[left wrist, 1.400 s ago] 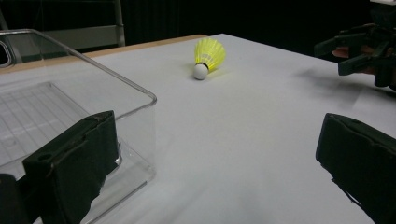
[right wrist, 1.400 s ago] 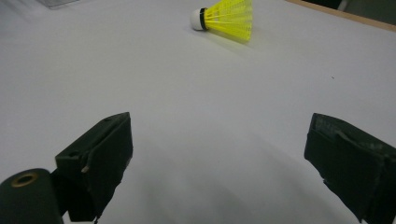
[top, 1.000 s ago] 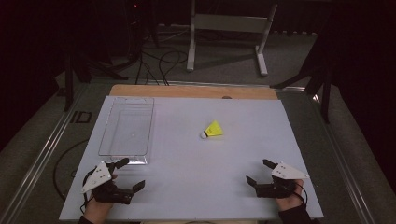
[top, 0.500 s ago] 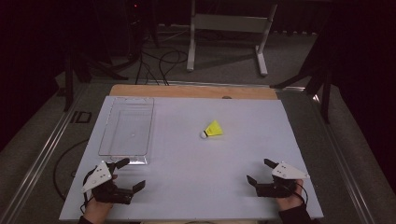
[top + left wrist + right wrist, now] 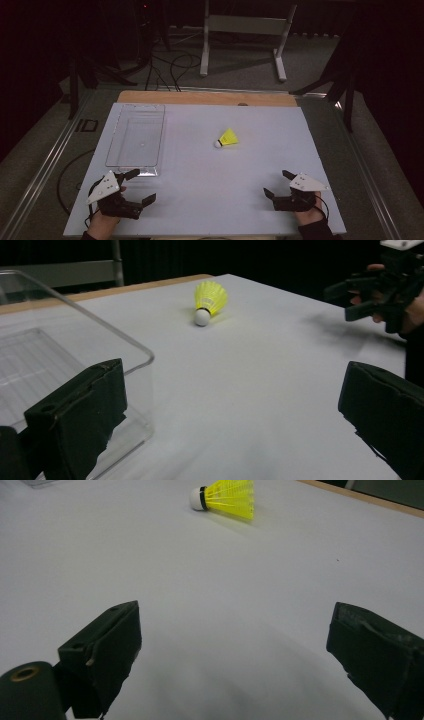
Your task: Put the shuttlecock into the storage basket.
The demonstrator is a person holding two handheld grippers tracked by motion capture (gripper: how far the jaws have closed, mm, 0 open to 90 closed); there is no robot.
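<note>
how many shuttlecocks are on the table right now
1. The yellow shuttlecock lies on its side near the middle of the white table, right of the clear tray and apart from it. Nothing visible could be hiding another.

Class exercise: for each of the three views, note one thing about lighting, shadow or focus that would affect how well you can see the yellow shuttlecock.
High view: the white table is evenly lit while the surroundings are dark, so the shuttlecock stands out, small. Left gripper view: the shuttlecock is fairly sharp, the near jaws soft and the clear tray shows faint rim glare. Right gripper view: the shuttlecock casts a soft shadow.
</note>
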